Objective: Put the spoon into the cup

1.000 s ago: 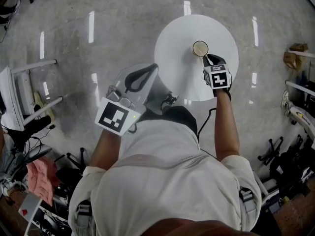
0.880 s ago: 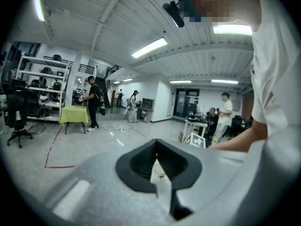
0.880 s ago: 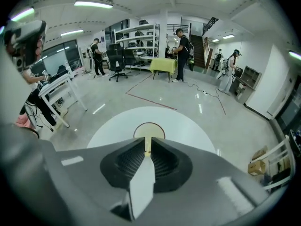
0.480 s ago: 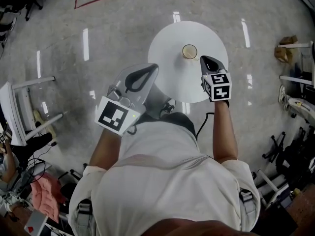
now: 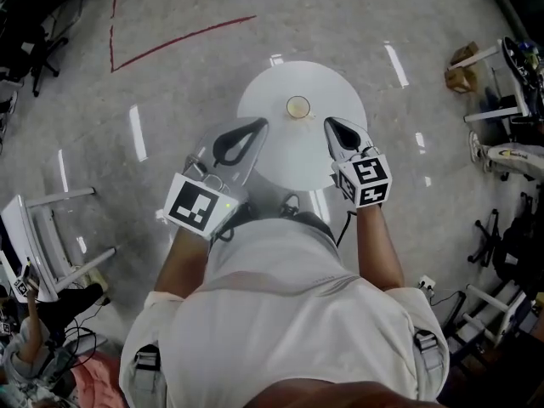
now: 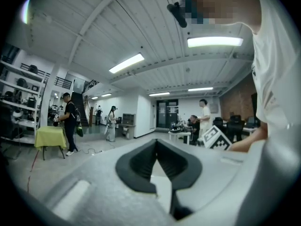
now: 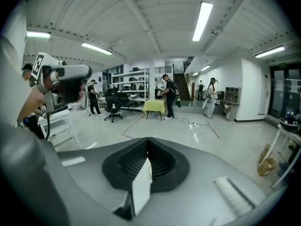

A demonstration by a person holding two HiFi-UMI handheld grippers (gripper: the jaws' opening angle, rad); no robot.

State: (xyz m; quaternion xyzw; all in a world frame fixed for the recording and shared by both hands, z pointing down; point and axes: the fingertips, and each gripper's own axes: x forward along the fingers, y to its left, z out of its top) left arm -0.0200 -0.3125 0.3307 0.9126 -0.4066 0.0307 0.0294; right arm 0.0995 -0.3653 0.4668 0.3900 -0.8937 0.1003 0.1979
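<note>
A small tan cup (image 5: 297,107) stands upright near the middle of the round white table (image 5: 272,155) in the head view. I cannot make out a spoon anywhere, and the cup's inside is too small to read. My right gripper (image 5: 328,123) hovers at the table's near right, a short way from the cup, shut with nothing in it. My left gripper (image 5: 257,126) hangs over the table's near left edge, also shut and empty. In both gripper views the jaws meet at the tip, left gripper (image 6: 156,143), right gripper (image 7: 148,141), and point level into the room.
A red line (image 5: 183,36) is taped on the grey floor beyond the table. White chair frames (image 5: 51,228) stand at the left, a cardboard box (image 5: 463,58) and racks at the right. Several people and a yellow-covered table (image 7: 155,106) are far off in the room.
My right gripper has drawn back from beside the cup toward my body. The table and cup sit farther away in the head view. The left gripper keeps its pose.
</note>
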